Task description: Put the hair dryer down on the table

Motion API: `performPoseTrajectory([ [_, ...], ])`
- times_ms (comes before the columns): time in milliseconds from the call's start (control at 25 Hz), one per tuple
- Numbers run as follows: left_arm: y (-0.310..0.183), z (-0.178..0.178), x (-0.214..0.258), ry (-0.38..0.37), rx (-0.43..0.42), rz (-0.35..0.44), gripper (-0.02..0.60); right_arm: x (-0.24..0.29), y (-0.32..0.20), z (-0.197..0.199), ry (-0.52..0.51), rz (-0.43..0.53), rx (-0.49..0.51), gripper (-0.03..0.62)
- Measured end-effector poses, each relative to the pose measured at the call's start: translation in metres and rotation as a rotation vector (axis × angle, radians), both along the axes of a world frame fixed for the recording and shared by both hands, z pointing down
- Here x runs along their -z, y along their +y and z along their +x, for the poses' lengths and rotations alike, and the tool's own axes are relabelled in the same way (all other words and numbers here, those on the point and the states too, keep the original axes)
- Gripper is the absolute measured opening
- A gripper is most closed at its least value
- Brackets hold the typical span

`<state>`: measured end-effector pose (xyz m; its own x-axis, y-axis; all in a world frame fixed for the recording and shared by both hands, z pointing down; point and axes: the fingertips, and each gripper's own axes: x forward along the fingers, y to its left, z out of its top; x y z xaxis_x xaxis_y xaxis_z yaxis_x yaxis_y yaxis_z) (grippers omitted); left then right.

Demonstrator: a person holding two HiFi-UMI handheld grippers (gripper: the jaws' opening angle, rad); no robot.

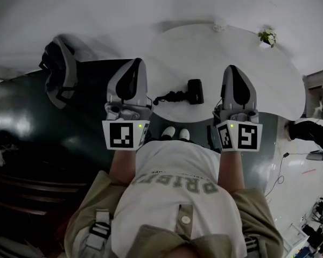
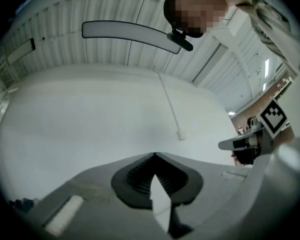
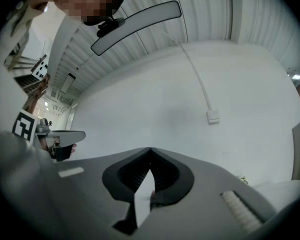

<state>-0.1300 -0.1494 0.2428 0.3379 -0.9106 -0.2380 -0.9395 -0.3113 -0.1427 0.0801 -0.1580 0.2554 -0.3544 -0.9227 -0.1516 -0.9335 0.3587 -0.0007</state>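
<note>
A black hair dryer (image 1: 195, 90) lies on the white table (image 1: 247, 52), its dark cord (image 1: 169, 97) coiled to its left. Neither gripper touches it. In the head view my left gripper (image 1: 134, 64) is held up at the left of the dryer and my right gripper (image 1: 232, 70) at its right, both near my body. The two gripper views look at a white wall and ceiling. There the left gripper (image 2: 154, 154) and the right gripper (image 3: 150, 148) each show jaws meeting at the tips with nothing between them.
A small potted plant (image 1: 267, 36) stands at the table's far right. A dark bag (image 1: 59, 71) sits on the dark floor at left. My shoes (image 1: 176, 133) are by the table's near edge. A wall switch (image 3: 213, 116) shows on the wall.
</note>
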Motion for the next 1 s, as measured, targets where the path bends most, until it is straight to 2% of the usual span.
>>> performPoseTrajectory([
  [200, 0.0004, 0.0027, 0.001, -0.047, 0.017, 0.029, 0.006, 0.0057, -0.0002, -0.0008, 0.002, 0.017, 0.006, 0.006],
  [640, -0.0067, -0.0052, -0.0012, -0.029, 0.047, 0.024, 0.006, 0.005, -0.0054, 0.0033, 0.019, 0.013, 0.004, 0.005],
  [1000, -0.0095, -0.0027, -0.0042, -0.047, 0.039, 0.019, 0.006, 0.0005, -0.0077, -0.0058, 0.069, 0.0, 0.03, 0.002],
])
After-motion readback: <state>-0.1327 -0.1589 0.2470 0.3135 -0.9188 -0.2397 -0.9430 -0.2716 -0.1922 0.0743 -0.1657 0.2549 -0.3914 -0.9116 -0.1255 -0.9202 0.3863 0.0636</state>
